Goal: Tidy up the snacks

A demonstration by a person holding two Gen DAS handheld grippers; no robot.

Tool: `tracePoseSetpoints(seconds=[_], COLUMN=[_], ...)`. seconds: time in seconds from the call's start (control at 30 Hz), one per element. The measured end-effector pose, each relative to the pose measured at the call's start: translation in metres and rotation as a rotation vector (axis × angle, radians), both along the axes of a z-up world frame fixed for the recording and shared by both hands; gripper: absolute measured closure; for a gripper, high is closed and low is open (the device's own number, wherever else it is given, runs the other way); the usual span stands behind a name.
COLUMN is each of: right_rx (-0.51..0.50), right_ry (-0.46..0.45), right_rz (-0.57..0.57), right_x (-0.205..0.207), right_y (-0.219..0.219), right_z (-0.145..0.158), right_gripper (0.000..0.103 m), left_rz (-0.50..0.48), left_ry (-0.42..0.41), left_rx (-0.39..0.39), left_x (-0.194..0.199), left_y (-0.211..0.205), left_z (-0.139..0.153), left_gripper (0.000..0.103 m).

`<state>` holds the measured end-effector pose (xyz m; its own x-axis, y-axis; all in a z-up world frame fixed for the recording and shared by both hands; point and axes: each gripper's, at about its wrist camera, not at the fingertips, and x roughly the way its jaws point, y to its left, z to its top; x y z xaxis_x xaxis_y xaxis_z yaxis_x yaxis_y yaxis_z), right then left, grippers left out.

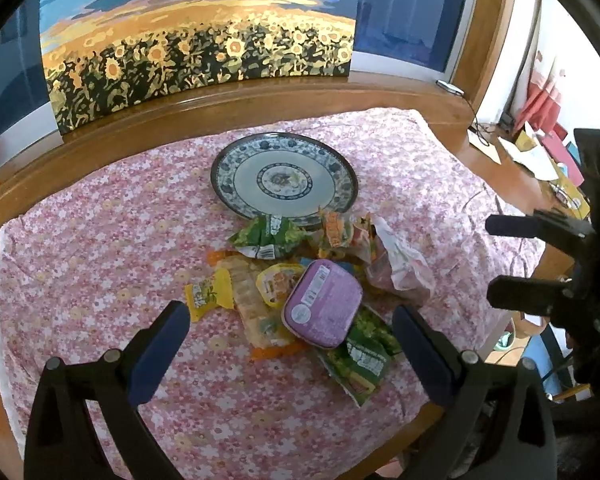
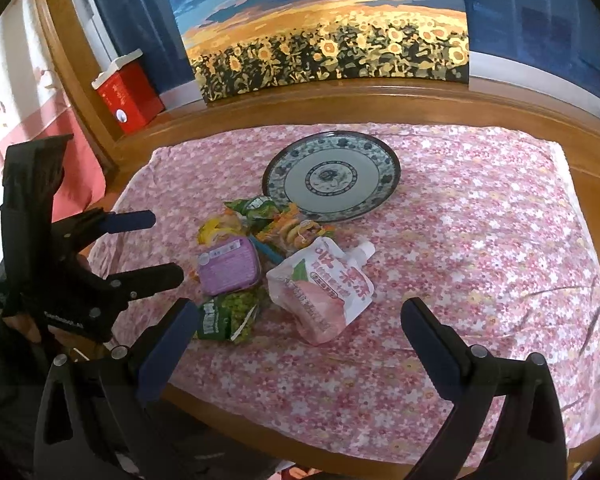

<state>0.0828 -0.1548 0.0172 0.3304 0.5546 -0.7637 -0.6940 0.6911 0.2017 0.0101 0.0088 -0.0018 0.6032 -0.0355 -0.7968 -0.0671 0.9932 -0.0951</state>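
Currently we have both grippers hovering over the near edge of the table, neither touching anything. Our left gripper (image 1: pixel 290 326) has its jaws spread wide and empty, with the snack pile just ahead between the fingertips. Our right gripper (image 2: pixel 300 320) is also wide and empty; in the left wrist view it shows at 3 o'clock as two dark fingers (image 1: pixel 516 226) pointing toward the pile.

Snacks sit in one heap on the pink floral tablecloth (image 1: pixel 100 240), touching the near rim of the blue-and-white plate (image 1: pixel 284 174), which holds nothing. From the heap's centre in the left wrist view:
- purple-lidded tub (image 1: pixel 322 304) on top, tilted
- green pea packet (image 1: pixel 360 354) at 5 o'clock, partly under the tub
- yellow candy packet (image 1: pixel 210 294) at 9 o'clock
- orange-edged cracker pack (image 1: pixel 256 312) under the tub and a yellow-lidded cup (image 1: pixel 278 282)
- second green packet (image 1: pixel 266 236) at 12 o'clock, against the plate rim
- orange snack bag (image 1: pixel 336 232) at 1 o'clock
- pink spouted jelly pouch (image 2: pixel 324 292) at 3 o'clock, lying flat

Behind the plate, a sunflower painting (image 1: pixel 200 52) leans upright on the wooden ledge (image 1: pixel 260 96). Right wrist view shows a red box (image 2: pixel 126 96) at 10 o'clock on that ledge.
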Motion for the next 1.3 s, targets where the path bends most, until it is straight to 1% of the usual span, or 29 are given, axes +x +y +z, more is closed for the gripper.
tracePoseSetpoints(seconds=[0.07,0.3,0.5,0.7,1.3], right_rx=[0.007,-0.005,0.008,-0.008,-0.028], right_ry=[-0.027,-0.016,0.012,0.022,0.031], right_rz=[0.001,0.028,0.038,0.055,0.052], right_x=[-0.002,-0.005,-0.005,-0.007,-0.003], right_y=[0.001,0.01,0.012,0.016,0.016], right_z=[0.002,-0.003,-0.005,-0.009,-0.014], right_gripper=[0.0,0.0,0.0,0.0,0.0], left_rz=[-0.003,-0.01,0.007,0.018,-0.006], left_ry=[0.001,0.001,0.001,-0.005,-0.004], left_rx=[0.003,0.004,-0.007,-0.001,-0.009], left_x=[0.0,-0.002,-0.001,-0.001,0.007], left_y=[-0.001,-0.003,-0.001,0.002,0.001], left_z=[0.0,-0.001,-0.002,-0.002,-0.004], left_gripper=[0.0,0.0,0.0,0.0,0.0])
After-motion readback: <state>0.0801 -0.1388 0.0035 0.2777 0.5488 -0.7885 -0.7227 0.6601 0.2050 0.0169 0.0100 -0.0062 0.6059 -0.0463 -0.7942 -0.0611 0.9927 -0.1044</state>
